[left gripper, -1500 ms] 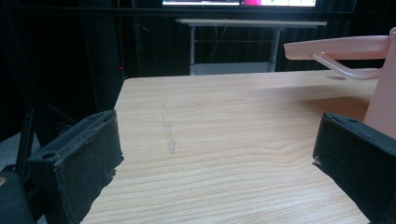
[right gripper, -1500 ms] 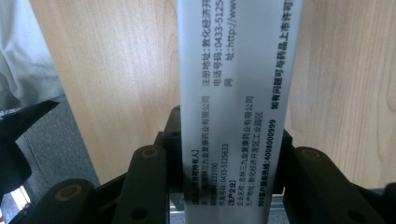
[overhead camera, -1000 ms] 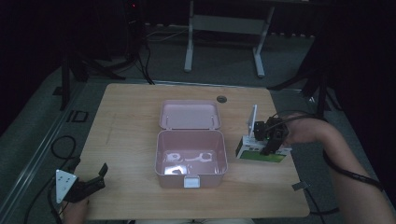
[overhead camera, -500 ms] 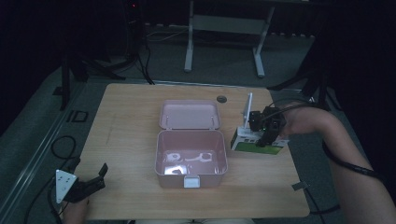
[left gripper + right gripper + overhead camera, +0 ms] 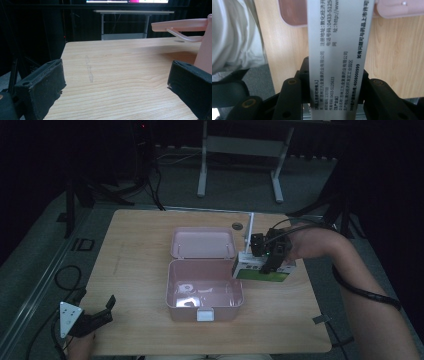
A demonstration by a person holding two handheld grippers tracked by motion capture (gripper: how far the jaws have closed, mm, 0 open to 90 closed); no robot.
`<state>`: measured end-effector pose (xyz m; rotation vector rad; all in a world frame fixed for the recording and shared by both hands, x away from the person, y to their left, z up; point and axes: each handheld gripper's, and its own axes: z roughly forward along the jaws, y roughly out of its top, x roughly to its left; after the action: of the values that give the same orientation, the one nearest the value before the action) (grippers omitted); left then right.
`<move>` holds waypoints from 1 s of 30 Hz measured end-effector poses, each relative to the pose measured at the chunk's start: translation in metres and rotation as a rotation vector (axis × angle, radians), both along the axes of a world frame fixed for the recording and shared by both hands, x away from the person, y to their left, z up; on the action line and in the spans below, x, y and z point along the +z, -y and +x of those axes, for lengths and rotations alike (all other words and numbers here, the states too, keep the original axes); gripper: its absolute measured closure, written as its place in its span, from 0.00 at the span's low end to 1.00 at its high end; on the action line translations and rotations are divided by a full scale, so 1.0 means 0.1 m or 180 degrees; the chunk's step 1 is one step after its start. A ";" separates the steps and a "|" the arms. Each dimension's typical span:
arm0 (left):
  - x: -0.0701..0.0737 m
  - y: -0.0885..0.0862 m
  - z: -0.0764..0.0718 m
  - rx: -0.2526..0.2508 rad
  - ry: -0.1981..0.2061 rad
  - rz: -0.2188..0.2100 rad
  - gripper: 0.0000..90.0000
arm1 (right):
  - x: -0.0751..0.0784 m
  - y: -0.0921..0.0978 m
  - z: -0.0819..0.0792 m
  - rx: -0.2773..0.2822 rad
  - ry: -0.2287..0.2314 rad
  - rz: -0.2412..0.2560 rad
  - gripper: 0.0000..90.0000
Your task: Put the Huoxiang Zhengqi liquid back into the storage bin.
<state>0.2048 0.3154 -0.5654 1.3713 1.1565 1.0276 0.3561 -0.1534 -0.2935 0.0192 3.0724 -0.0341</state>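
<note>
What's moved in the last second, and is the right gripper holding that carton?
The right gripper has carried the green-and-white carton leftward, toward the open pink box, jaws shut on it throughout. The left gripper stayed open at the table's near-left corner; the box hasn't shifted.

Two black hand-held grippers, bare forearms

The left gripper is black with a grey three-cornered plate on top and thick, matte, block-shaped jaws with slightly rough pads. The right gripper is black too, its arms set with brass-coloured screw heads, and a dark ribbed cable trails from it along the person's forearm. No sleeves cover the forearms.
</note>
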 end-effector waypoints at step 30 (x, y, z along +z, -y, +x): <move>0.00 0.00 0.00 -0.0018 0.0001 0.0013 0.01 | -0.16 -0.91 -0.14 0.0348 -0.0092 0.0052 0.70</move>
<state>0.2050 0.3150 -0.5654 1.3769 1.1504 1.0266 0.3425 -0.0622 -0.3094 -0.1494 3.0969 -0.0036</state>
